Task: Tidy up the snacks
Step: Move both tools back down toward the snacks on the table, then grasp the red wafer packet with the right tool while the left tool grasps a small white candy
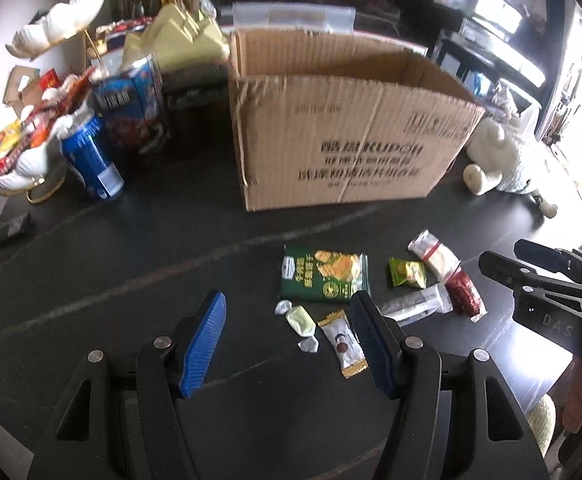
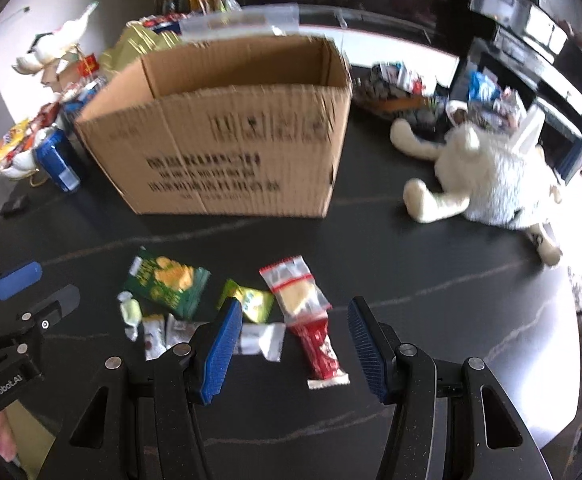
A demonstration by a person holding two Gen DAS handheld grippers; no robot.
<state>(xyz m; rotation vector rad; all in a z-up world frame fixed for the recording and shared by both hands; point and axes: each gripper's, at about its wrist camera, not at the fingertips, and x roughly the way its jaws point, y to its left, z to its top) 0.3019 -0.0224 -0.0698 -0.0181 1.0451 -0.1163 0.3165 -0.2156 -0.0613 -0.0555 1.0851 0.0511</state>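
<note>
Left wrist view looks down over a dark table (image 1: pixel 131 264) where the left gripper (image 1: pixel 287 336) hangs with its blue-padded jaws apart and nothing between them; only bare tabletop and two small sweets show in the gap. A pale green candy (image 1: pixel 301 320) and a white sachet with a gold edge (image 1: pixel 343 344) lie just inside the right finger, which covers the near end of a grey-and-white wrapper (image 1: pixel 419 304). Beyond these lie a green cracker bag (image 1: pixel 325 276), a small green-and-yellow packet (image 1: pixel 407 273), a clear bag with a red band (image 1: pixel 435 254) and a red stick pack (image 1: pixel 467 294). An open cardboard box (image 1: pixel 351 136) stands behind them; its inside cannot be seen from this angle. A blue can (image 1: pixel 91 156) leans at the left amid blurred clutter. The right gripper (image 1: pixel 539 272) enters from the right edge, partly cut off.

Right wrist view shows the right gripper (image 2: pixel 293 344) likewise spread, holding nothing, above the red stick pack (image 2: pixel 323 348) and the clear bag (image 2: pixel 297 290). Its left finger hides part of the grey-and-white wrapper (image 2: pixel 261 338) and a corner of the small packet (image 2: pixel 253 302). The cracker bag (image 2: pixel 169 284) and candy (image 2: pixel 131 312) are smeared by motion blur, and the print on the box (image 2: pixel 227 140) is unreadable. A white plush toy (image 2: pixel 487 176) lies to the right. The left gripper (image 2: pixel 35 284) is cut off at the left edge.
</note>
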